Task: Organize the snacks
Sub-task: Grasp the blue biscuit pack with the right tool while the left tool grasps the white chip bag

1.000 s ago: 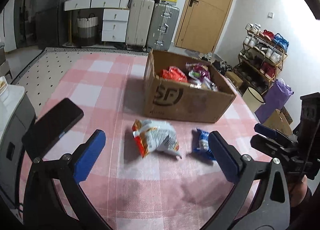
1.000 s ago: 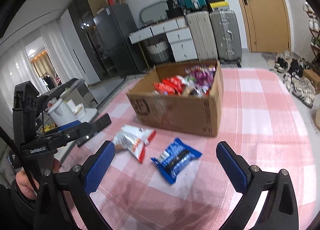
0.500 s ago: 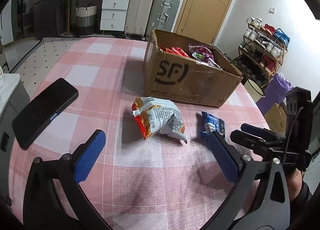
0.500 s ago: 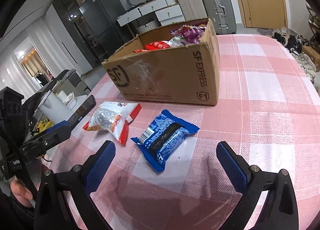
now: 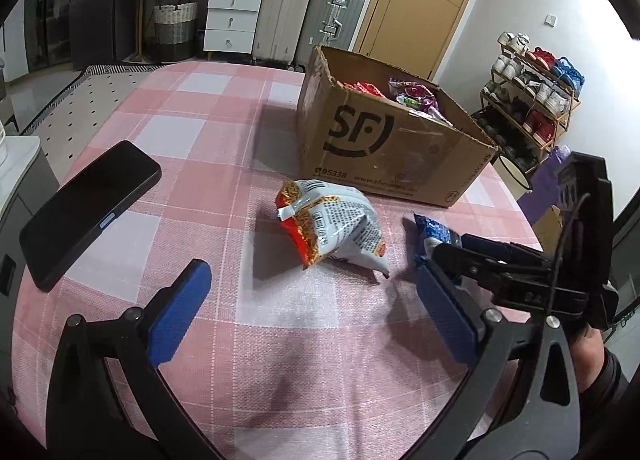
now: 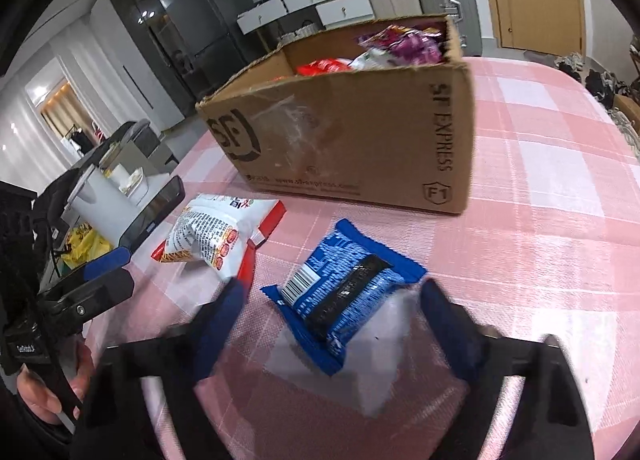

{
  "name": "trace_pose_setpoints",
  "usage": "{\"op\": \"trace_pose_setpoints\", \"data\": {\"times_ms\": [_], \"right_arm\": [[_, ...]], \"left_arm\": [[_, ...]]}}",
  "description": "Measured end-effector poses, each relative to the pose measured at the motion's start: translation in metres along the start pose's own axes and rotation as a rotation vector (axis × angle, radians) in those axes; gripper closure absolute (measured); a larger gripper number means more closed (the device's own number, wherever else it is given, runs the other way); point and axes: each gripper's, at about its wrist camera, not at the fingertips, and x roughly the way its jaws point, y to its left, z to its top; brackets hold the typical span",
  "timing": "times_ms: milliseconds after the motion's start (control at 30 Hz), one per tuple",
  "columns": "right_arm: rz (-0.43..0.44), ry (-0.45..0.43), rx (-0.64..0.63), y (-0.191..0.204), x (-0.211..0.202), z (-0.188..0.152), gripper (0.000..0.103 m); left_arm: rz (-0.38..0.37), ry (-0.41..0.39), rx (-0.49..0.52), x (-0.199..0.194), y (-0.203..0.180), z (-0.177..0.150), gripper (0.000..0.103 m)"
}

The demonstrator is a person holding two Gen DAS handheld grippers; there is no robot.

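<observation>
snacks on pink checked worktop (image 5: 280, 340)
right gripper (image 6: 332, 312) jaws closing around blue cookie packet (image 6: 340, 296), not yet touching; left gripper (image 5: 312, 300) jaws released, wide before white-red snack bag (image 5: 332, 228)

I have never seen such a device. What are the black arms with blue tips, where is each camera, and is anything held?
No robot: a person holds a two-finger gripper in each hand, each carrying a camera looking along its fingers. The left gripper is open, in front of a white-and-red snack bag. The right gripper is closing around a blue snack pack, not yet gripping. On the pink checked tablecloth also lie a black phone and a cardboard box with snacks. Nothing is held.
</observation>
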Motion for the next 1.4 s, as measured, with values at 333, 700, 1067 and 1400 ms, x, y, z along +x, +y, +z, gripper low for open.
{"op": "trace_pose_setpoints", "data": {"times_ms": [333,700,1067,1400], "right_arm": [[-0.087,0.037,-0.029,0.011,0.021,0.005,0.052],[-0.047,0.025,-0.018,0.007,0.018,-0.001,0.06],[0.0,-0.025,0.008,0.001,-0.007,-0.006,0.06],[0.031,-0.083,0.038,-0.013,-0.035,-0.014,0.06]], "left_arm": [[0.009,0.006,-0.025,0.001,0.013,-0.001,0.001],[0.015,0.004,-0.034,-0.002,0.017,0.001,0.001],[0.029,0.026,-0.035,-0.003,0.014,-0.001,0.001],[0.045,0.033,-0.025,-0.004,0.008,0.001,0.001]]}}
